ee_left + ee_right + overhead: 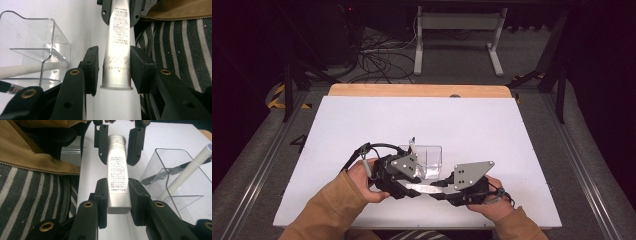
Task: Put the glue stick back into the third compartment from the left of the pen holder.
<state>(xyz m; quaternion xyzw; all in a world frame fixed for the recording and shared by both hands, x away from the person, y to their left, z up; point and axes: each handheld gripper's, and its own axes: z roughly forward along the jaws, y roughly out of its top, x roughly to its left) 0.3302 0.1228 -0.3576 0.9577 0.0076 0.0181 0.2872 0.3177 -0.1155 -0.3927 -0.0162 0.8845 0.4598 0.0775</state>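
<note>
The right gripper (117, 195) clamps the silver tube's (117, 175) flat end; at twelve o'clock, the left gripper (116, 143) stands spread around its cap, likely for a handover. The clear holder (175, 177) with pens sits at two o'clock.

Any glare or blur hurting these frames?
High view: room dark beyond the white table. Left gripper view: glare washes out the silver printed tube, its print soft; clear plastic holder edges glint. Right gripper view: tube print small, blurred.
</note>
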